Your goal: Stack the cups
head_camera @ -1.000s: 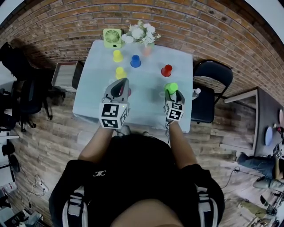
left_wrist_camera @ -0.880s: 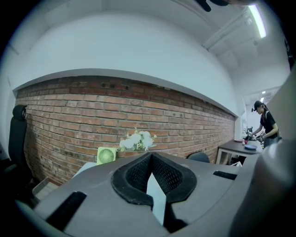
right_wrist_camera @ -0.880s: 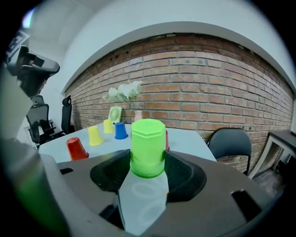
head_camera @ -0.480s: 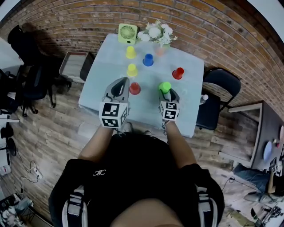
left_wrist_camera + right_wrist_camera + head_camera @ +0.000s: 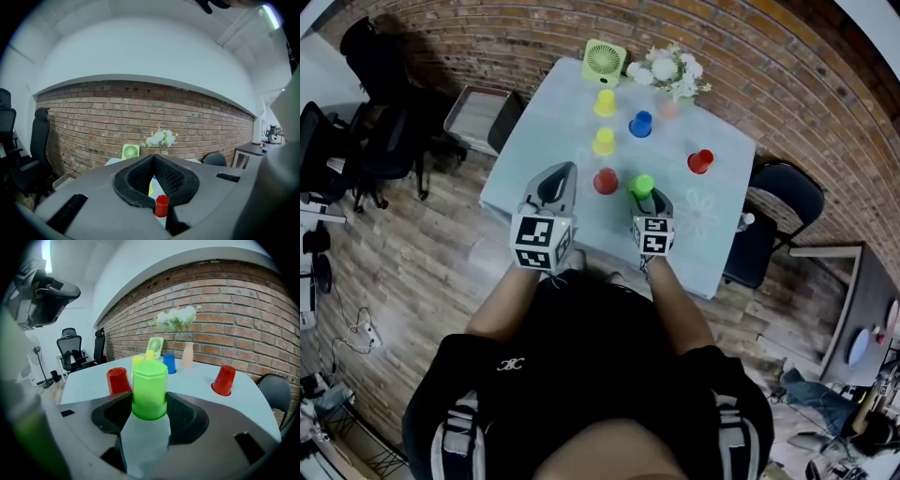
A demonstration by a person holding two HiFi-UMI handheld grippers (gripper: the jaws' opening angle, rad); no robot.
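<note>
The green cup [image 5: 149, 389] is upside down between my right tongs [image 5: 150, 404], which grip it at its sides. It is over the white worktop [image 5: 553, 141], near a red cup [image 5: 606, 181]. My left tongs [image 5: 153, 161] are closed at the tips and hold nothing. Each cube [image 5: 536, 242] has only black-and-white square markers.

Bright even indoor light, ceiling strip lamp [image 5: 269, 14] glaring, soft shadows, fisheye bending (dark vignetted corners)

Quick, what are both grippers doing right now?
Left gripper: closed, holding nothing.
Right gripper: closed on the green cup.
</note>
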